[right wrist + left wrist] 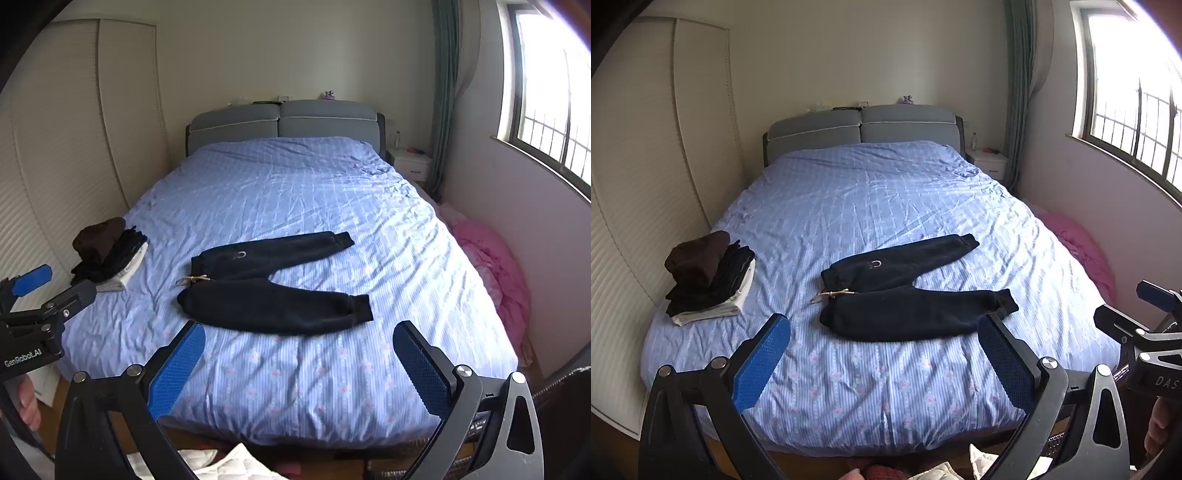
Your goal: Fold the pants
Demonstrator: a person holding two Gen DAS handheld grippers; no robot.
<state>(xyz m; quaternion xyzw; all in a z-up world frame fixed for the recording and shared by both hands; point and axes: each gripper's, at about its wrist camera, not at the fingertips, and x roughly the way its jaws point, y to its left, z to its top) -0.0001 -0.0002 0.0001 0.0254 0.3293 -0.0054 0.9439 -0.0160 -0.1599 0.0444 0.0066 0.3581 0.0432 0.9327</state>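
Note:
Dark navy pants (pixel 905 291) lie spread flat on the blue bed cover (pixel 871 206), waistband with a beige drawstring to the left, legs splayed apart to the right. They also show in the right wrist view (pixel 273 291). My left gripper (pixel 882 339) is open and empty, held off the foot of the bed, short of the pants. My right gripper (pixel 297 350) is open and empty, also at the foot of the bed. Each gripper shows at the edge of the other's view.
A stack of folded clothes (pixel 709 277) sits at the bed's left edge, also in the right wrist view (pixel 107 254). White wardrobe doors (pixel 646 147) stand left. A pink heap (pixel 1082 247) lies on the floor right, under the window. A nightstand (pixel 990 160) stands by the headboard.

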